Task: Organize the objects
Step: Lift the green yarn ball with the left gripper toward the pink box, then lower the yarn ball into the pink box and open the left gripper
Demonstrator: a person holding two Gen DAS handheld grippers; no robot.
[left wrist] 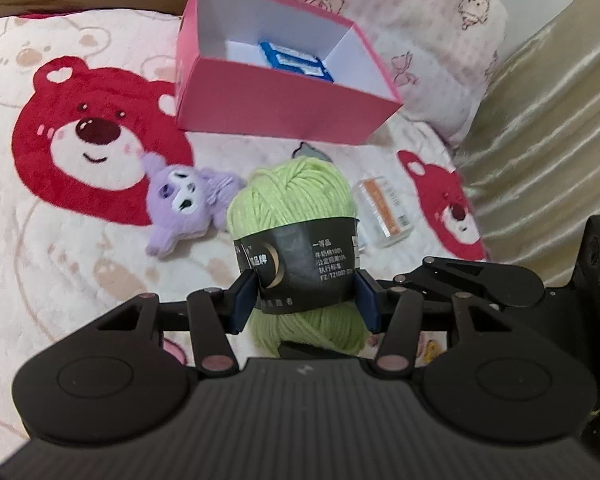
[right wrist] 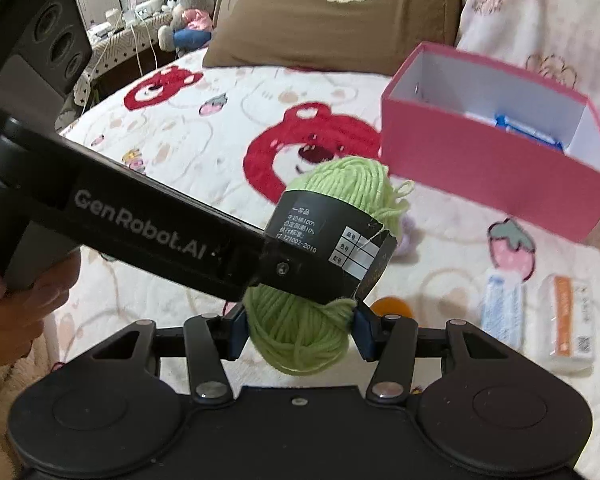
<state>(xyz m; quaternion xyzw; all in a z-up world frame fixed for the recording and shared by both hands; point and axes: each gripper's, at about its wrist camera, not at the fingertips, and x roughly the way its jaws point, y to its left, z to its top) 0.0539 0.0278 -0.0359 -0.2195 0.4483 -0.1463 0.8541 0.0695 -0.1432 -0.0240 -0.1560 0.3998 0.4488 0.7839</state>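
Green yarn [left wrist: 296, 236] was pinched at its black label band by the left hand-held gripper [left wrist: 305, 300], long axis pointing forward toward the pink box [left wrist: 284, 104], which lay straight ahead on the bed [left wrist: 60, 280]; blue packs already inside. Label read "FZ/T21002", rest blurred.

Right view: right hand-held gripper [right wrist: 298, 330] pads touched the skein's lower end; cannot tell if clamped. Left unit's arm read "GenRobot.AI". Box sat ahead-right, nearer the right side.
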